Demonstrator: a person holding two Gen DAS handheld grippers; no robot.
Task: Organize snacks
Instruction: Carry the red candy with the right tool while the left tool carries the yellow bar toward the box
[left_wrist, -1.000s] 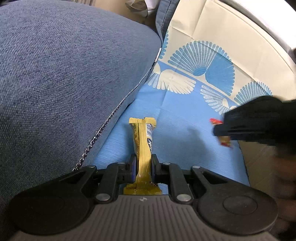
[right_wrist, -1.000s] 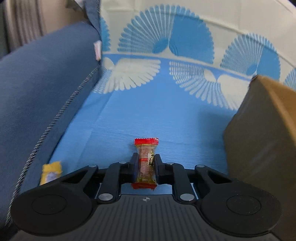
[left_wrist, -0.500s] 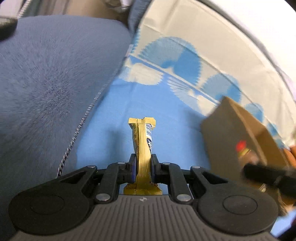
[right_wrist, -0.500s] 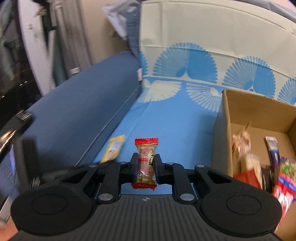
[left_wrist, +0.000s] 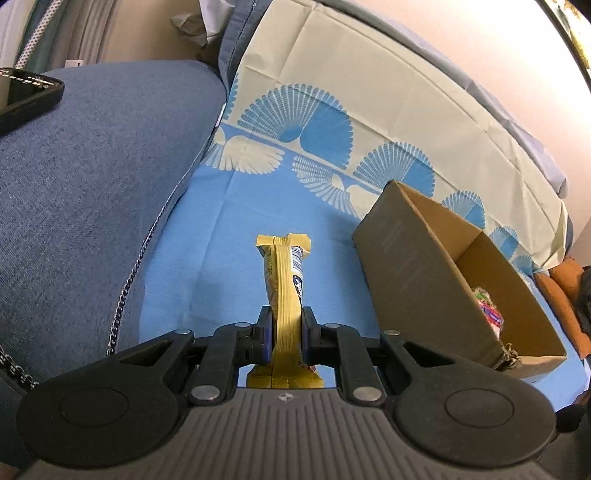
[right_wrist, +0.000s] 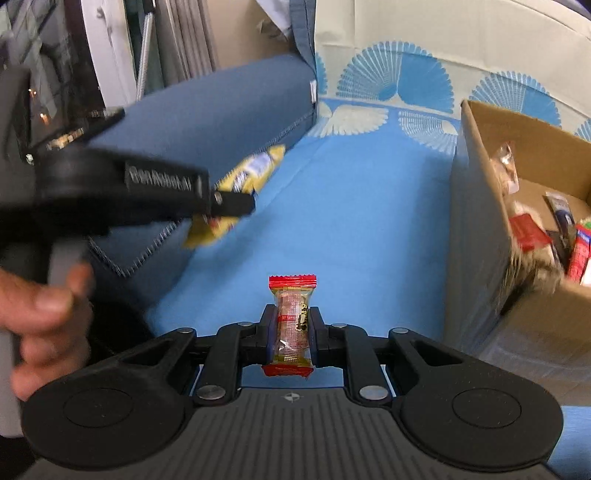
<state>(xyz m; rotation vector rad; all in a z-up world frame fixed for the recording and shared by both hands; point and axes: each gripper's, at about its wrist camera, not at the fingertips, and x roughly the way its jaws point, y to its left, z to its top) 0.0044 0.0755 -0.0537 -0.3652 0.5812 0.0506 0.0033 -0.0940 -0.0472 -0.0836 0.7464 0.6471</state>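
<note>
Left gripper (left_wrist: 284, 328) clamped on yellow snack bar (left_wrist: 284, 273), long axis running forward along the fingers, far end pointing away over the blue cloth (left_wrist: 221, 229), clear of it and left of the cardboard box (left_wrist: 413, 266). Right gripper (right_wrist: 291, 334) clamped on red-ended candy (right_wrist: 291, 321), long axis likewise forward, raised above the cloth beside the box wall. Both tilted downward; left hand (right_wrist: 44, 310) wrapped round its grey handle, seen blurred from the right wrist.
</note>
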